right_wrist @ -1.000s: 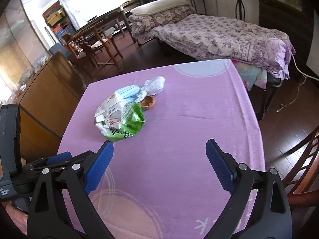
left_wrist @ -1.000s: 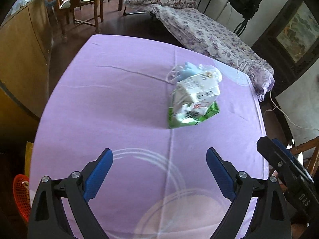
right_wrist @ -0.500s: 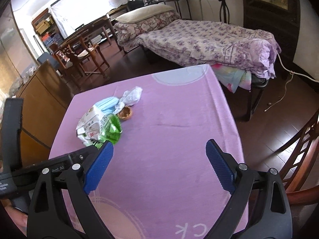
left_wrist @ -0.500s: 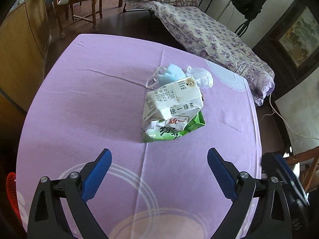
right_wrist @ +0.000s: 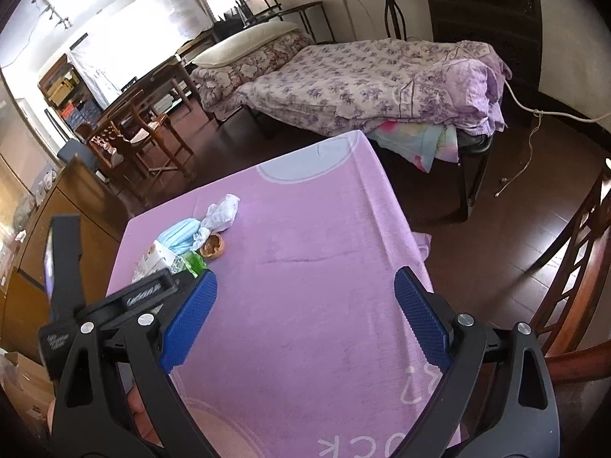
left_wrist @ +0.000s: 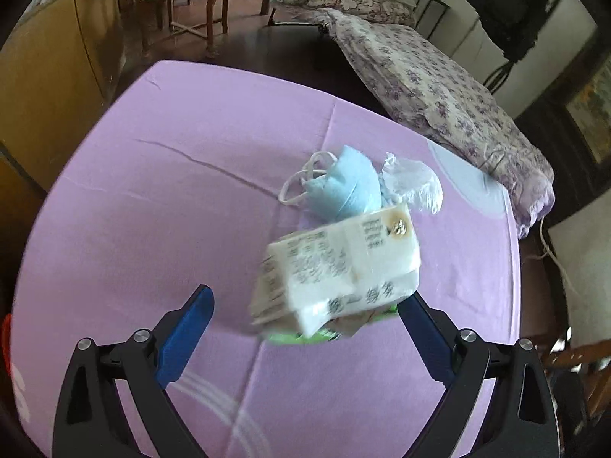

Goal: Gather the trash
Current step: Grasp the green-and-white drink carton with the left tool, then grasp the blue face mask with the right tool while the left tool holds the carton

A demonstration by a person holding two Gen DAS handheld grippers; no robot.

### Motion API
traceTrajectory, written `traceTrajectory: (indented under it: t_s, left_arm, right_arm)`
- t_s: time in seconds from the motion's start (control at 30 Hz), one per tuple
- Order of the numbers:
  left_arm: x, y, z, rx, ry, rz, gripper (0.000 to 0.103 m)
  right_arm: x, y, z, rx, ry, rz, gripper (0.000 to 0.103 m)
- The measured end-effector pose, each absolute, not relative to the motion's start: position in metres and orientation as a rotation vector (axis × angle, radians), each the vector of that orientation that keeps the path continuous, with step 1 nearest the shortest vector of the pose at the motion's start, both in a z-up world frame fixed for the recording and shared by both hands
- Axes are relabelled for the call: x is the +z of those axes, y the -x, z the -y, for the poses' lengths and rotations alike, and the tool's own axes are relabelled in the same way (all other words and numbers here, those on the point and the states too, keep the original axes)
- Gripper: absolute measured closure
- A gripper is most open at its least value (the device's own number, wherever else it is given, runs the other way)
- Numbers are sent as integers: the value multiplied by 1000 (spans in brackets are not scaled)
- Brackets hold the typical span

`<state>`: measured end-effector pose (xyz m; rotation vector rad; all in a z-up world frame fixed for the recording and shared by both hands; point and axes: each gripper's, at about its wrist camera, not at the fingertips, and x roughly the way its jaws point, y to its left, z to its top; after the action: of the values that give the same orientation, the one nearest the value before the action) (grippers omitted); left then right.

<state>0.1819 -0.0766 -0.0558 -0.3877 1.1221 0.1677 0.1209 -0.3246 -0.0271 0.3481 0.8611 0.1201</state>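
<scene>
Left gripper [left_wrist: 303, 328] hangs with jaws wide just short of the carton [left_wrist: 340, 267], lined up to take it; right gripper [right_wrist: 303, 320] idles, jaws wide and empty.

The left gripper [left_wrist: 305, 318] hangs over the near half of the table [left_wrist: 152, 191], tilted downward, jaws spread wide, its blue fingertips [left_wrist: 187, 328] well apart and gripping nothing. The right gripper [right_wrist: 305, 320] sits off towards the table's near right edge, also pitched down at the cloth, its jaws just as wide and empty. From the right wrist view, the left gripper's black body shows at the lower left, just beside the right one.
</scene>
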Motion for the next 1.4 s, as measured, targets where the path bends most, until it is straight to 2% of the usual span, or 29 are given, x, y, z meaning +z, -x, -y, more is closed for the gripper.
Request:
traceTrajectory:
  t_s: [0.43,0.57,0.9,1.4]
  left_arm:
    - [-61,-190,72,181,441,-1097,9]
    - [-56,-189,79,132,405,-1087,30]
    - [-34,-153,66,46,370,-1073,31]
    - [-11,-92,-2,46,443,-997,31]
  right_arm:
    - [-32,-122,318,142,-342,-888,12]
    - [-33,-123,315,152,-340,-896,12]
    - [-37,-125,314,137,-329,-900,12]
    - [-49,-123,277,159,-195,-907,12]
